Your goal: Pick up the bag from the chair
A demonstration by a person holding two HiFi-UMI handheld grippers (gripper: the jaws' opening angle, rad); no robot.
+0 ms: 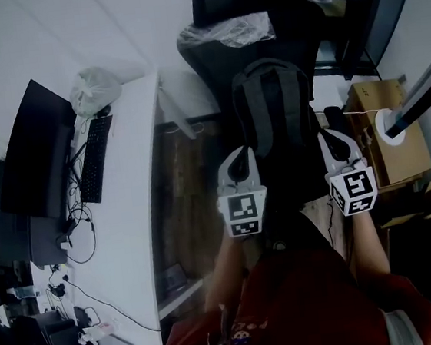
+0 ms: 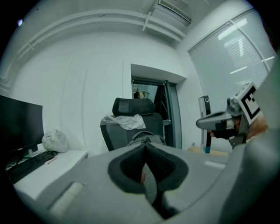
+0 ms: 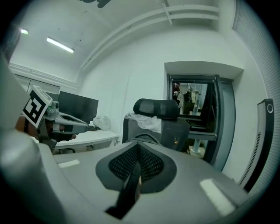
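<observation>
No brand or label reads clearly from my end. The only bold marks are the black-and-white squares on the two cubes, one per gripper. There is pale print on the person's red shirt point(image 1: 292, 298) and a mark on one of the boxes point(image 1: 385, 137) at the right, both too small to make out.

By my count there is one chair point(image 1: 204, 61), one bag point(image 1: 274, 107), one monitor point(image 1: 35, 150), one keyboard point(image 1: 94, 158) and one white desk point(image 1: 136, 185). There are two pieces of clear plastic: a wrap point(image 1: 232, 31) draped over the chair's back and a tied sack point(image 1: 94, 89) on the desk's far end beside the monitor.

The bag is a dark backpack sitting upright on the chair's seat, leaning against the backrest below the wrap.

The left gripper point(image 1: 237, 158) has its fingers pressed fully together with nothing between them. The right gripper point(image 1: 334, 143) is the same, clenched on nothing. Both point nearly level at the chair, side by side, one toward each lower corner of the bag. From the head view their tips overlap the bag's near edge. The gripper views show the bag standing beyond the tips, so they seem to be just short of touching.
</observation>
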